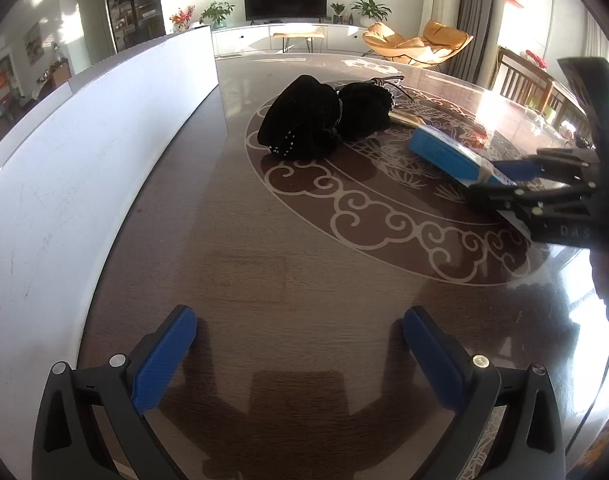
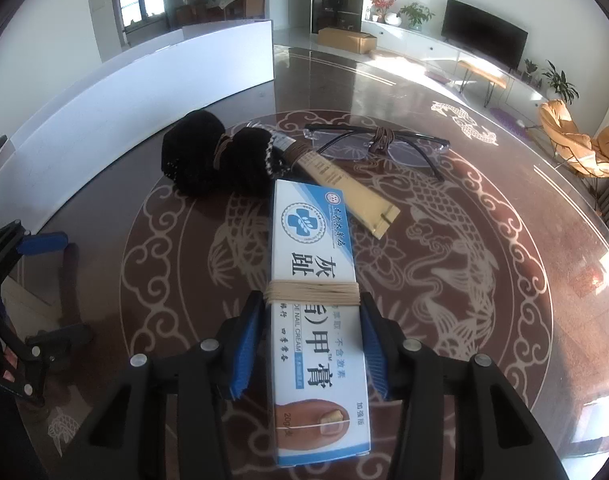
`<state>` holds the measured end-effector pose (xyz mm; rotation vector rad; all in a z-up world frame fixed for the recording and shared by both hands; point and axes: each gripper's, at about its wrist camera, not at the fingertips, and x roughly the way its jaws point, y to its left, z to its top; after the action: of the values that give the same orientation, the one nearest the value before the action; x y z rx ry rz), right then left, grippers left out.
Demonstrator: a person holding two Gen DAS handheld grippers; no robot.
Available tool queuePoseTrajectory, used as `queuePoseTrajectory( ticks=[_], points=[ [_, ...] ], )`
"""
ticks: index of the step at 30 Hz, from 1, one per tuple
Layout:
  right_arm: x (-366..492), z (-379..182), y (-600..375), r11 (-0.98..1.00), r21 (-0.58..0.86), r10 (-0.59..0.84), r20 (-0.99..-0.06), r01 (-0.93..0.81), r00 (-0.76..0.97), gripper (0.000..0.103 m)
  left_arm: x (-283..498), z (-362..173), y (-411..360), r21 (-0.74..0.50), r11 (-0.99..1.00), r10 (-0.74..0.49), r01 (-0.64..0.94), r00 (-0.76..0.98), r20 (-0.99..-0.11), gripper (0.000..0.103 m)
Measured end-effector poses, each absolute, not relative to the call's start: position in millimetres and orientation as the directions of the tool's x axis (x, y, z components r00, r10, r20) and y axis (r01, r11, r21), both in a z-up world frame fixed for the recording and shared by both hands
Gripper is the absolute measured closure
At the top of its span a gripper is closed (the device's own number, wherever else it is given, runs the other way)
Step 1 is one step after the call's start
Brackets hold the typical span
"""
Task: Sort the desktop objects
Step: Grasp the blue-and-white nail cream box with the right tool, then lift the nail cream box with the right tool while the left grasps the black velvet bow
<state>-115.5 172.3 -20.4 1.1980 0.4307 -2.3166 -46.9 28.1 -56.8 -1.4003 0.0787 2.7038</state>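
Observation:
My right gripper (image 2: 310,312) is shut on a blue-and-white nail cream box (image 2: 314,264) wrapped with a tan rubber band, holding it by its long sides at the table. The box also shows in the left wrist view (image 1: 448,154), with the right gripper (image 1: 504,178) on it. A black knitted bundle (image 2: 216,160) tied with cord lies beyond it, also seen in the left wrist view (image 1: 324,116). A tan tube (image 2: 344,188) and a pair of glasses (image 2: 378,144) lie behind. My left gripper (image 1: 300,332) is open and empty over the bare table.
A long white box wall (image 1: 84,160) runs along the left of the dark patterned glass table (image 1: 304,248). It also shows in the right wrist view (image 2: 144,88). Chairs stand at the far right edge.

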Motion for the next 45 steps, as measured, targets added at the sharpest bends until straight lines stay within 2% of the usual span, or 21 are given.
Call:
queuePoseTrajectory(
  ticks=[6, 8, 10, 14, 16, 22, 34, 40, 45],
  points=[
    [-42.4, -21.3, 218.9, -0.895, -0.09, -0.188, -0.812, 0.437, -0.553, 0.056, -46.9, -56.9, 28.1, 0.002, -0.994, 0.061, -0.109, -0.574, -0.817, 0.0],
    [-36.4, -19.9, 231.4, -0.906, -0.086, -0.182, -0.805, 0.415, -0.565, 0.053, -46.9, -56.9, 28.0, 0.002, -0.994, 0.061, -0.109, -0.574, -0.817, 0.0],
    [-32.4, -19.2, 232.8, -0.912, -0.095, -0.169, -0.799, 0.399, -0.577, 0.038, -47.1, -56.9, 28.4, 0.002, -0.994, 0.061, -0.109, -0.574, -0.817, 0.0],
    [-39.7, -21.9, 234.0, -0.918, -0.026, -0.219, -0.799, 0.395, -0.561, 0.033, -46.9, -57.0, 28.4, 0.001, -0.994, 0.061, -0.107, -0.574, -0.816, 0.0],
    [-42.3, -24.2, 232.3, -0.92, 0.003, -0.24, -0.795, 0.392, -0.557, 0.021, -47.3, -57.1, 29.2, 0.001, -0.994, 0.061, -0.106, -0.574, -0.816, 0.0],
    [-44.6, -30.1, 215.6, -0.897, -0.011, -0.25, -0.812, 0.442, -0.527, 0.001, -47.2, -57.3, 29.2, 0.001, -0.994, 0.061, -0.106, -0.575, -0.816, 0.0],
    [-44.7, -30.8, 215.3, -0.897, -0.009, -0.252, -0.813, 0.443, -0.526, 0.0, -52.5, -56.8, 29.6, 0.001, -0.991, 0.073, -0.13, -0.561, -0.824, 0.0],
    [-44.9, -31.0, 215.2, -0.896, -0.007, -0.253, -0.813, 0.443, -0.525, 0.0, -113.9, -47.0, 15.2, 0.015, -0.987, 0.079, -0.16, -0.565, -0.822, 0.0],
    [-43.1, -31.0, 215.5, -0.896, -0.008, -0.252, -0.813, 0.443, -0.525, 0.0, -173.3, -37.7, 23.3, 0.016, -0.966, 0.131, -0.256, -0.548, -0.826, 0.0]
  ],
)
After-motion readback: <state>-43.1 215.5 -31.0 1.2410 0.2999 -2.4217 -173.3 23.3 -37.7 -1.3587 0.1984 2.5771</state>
